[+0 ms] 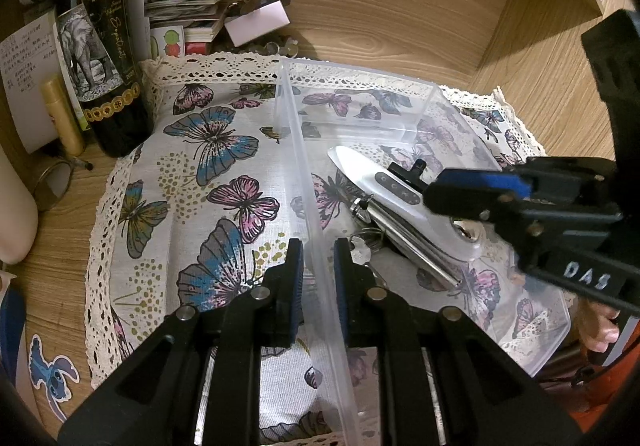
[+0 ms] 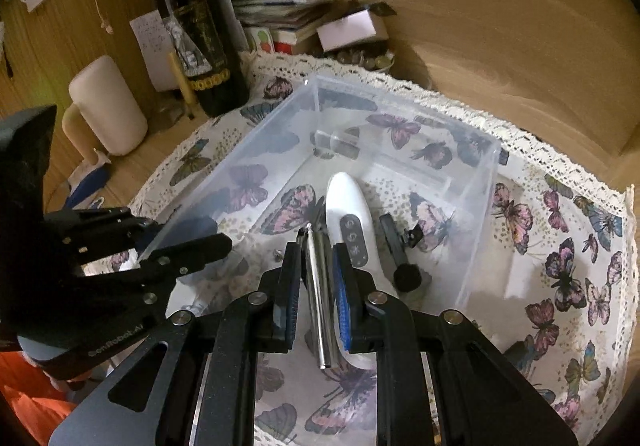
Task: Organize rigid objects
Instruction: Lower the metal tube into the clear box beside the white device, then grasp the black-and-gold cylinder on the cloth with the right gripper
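Observation:
A clear plastic box [image 1: 296, 150] [image 2: 248, 174] stands on a butterfly-print cloth [image 1: 208, 174]. My left gripper [image 1: 318, 246] [image 2: 188, 234] is shut on the box's near side wall, one finger inside and one outside. In the box lie a white handheld device [image 1: 360, 166] [image 2: 344, 198], a silver metal tube [image 1: 404, 242] [image 2: 316, 286], a small black clip [image 1: 408, 168] [image 2: 390, 242] and a key [image 1: 360, 250]. My right gripper [image 2: 316, 246] [image 1: 434, 194] hovers shut just above the tube and the device. The tube shows through the narrow gap between its fingers and lies loose on the box floor.
A dark wine bottle [image 1: 100, 46] [image 2: 200, 34] and a gold tube [image 1: 62, 114] stand left of the cloth. Stacked papers [image 1: 184, 10] and a white card box [image 2: 352, 30] sit behind it against a wooden wall. A cream cylinder [image 2: 106, 106] stands at the far left.

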{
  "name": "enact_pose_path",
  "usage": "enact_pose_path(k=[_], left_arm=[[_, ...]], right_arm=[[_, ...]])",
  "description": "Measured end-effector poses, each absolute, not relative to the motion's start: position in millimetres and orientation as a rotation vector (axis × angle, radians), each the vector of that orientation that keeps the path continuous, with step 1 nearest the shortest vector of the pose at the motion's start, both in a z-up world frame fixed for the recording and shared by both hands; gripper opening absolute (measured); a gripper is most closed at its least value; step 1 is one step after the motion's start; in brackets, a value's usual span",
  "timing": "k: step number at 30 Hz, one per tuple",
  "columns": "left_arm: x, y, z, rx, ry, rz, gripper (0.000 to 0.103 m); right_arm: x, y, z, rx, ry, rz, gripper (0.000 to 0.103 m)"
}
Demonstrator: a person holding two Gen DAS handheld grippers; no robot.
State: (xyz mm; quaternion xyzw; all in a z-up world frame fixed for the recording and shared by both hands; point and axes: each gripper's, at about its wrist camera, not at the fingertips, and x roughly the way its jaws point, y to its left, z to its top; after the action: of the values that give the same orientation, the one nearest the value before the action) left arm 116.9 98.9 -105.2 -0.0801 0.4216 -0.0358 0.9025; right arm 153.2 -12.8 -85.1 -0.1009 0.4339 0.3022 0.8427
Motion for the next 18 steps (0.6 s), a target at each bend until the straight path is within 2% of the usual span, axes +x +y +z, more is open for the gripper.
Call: enact_pose_path(k=[7,13,15,18], left_arm=[[116.8,98.9,-105.1,-0.165,0.871,-0.074,0.014],[116.8,99.0,-105.1,-0.165,0.872,-0.075,0.014],[117.0,98.9,-105.2,-0.165,0.872,-0.075,0.014],[116.8,98.9,-105.1,-0.165,0.871,-0.074,0.014]], right_arm=[[153.1,-33.9,-67.9,-0.172,0.867,0.588,0.017],[148.9,-62.3,-54.4,-0.147,0.824,0.506,0.031],[147.2,-74.3,-51.0,-0.144,0.81,0.463,0.043],[145.4,-92.0,-50.8,-0.141,0.804,0.398,0.05]])
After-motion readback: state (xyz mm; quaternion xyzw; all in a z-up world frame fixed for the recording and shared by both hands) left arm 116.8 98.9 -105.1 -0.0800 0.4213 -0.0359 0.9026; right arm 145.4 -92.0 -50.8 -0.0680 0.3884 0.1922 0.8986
